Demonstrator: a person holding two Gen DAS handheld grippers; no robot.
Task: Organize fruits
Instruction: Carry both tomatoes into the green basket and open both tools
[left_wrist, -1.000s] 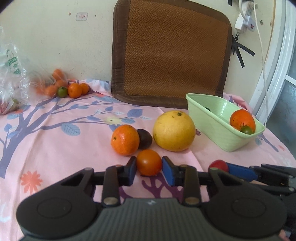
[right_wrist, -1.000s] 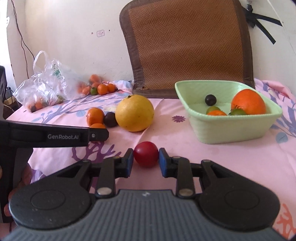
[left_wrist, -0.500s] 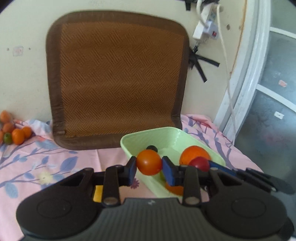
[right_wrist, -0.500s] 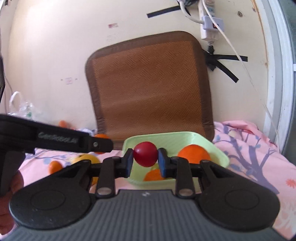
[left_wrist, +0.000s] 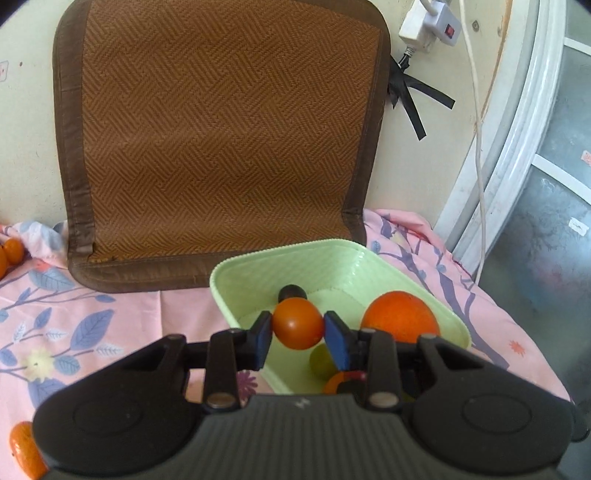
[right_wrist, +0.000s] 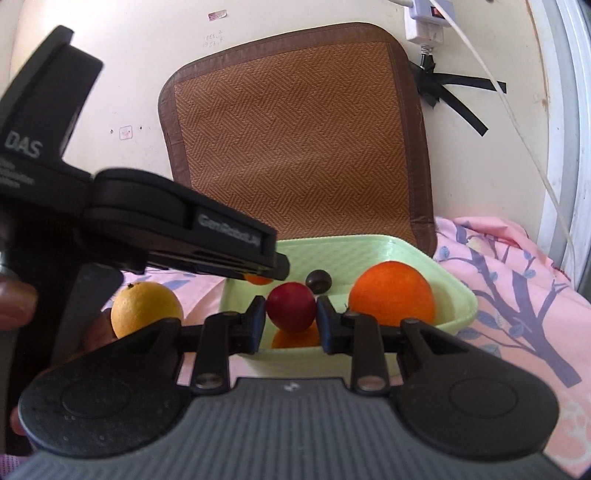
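Observation:
My left gripper (left_wrist: 297, 326) is shut on a small orange fruit (left_wrist: 297, 324) and holds it over the near left part of the pale green basket (left_wrist: 258, 254). My right gripper (right_wrist: 291, 314) is shut on a small red fruit (right_wrist: 291, 312), held above the basket's (right_wrist: 369, 240) near rim. Inside the basket lie a large orange (left_wrist: 400, 317) (right_wrist: 392, 298), a small dark fruit (left_wrist: 292, 293) (right_wrist: 319, 281) and a green fruit (left_wrist: 322, 360). The left tool's black body (right_wrist: 207, 236) crosses the right wrist view.
A brown woven mat (left_wrist: 221, 129) leans on the wall behind the basket. A yellow grapefruit (right_wrist: 147, 309) sits left of the basket on the pink flowered cloth (left_wrist: 74, 332). Small oranges (left_wrist: 11, 251) lie far left. A white cable (left_wrist: 476, 110) hangs at the right.
Both grippers lifted their fruits off the cloth and carried them right, to above the green basket. Each grip stayed shut on its fruit.

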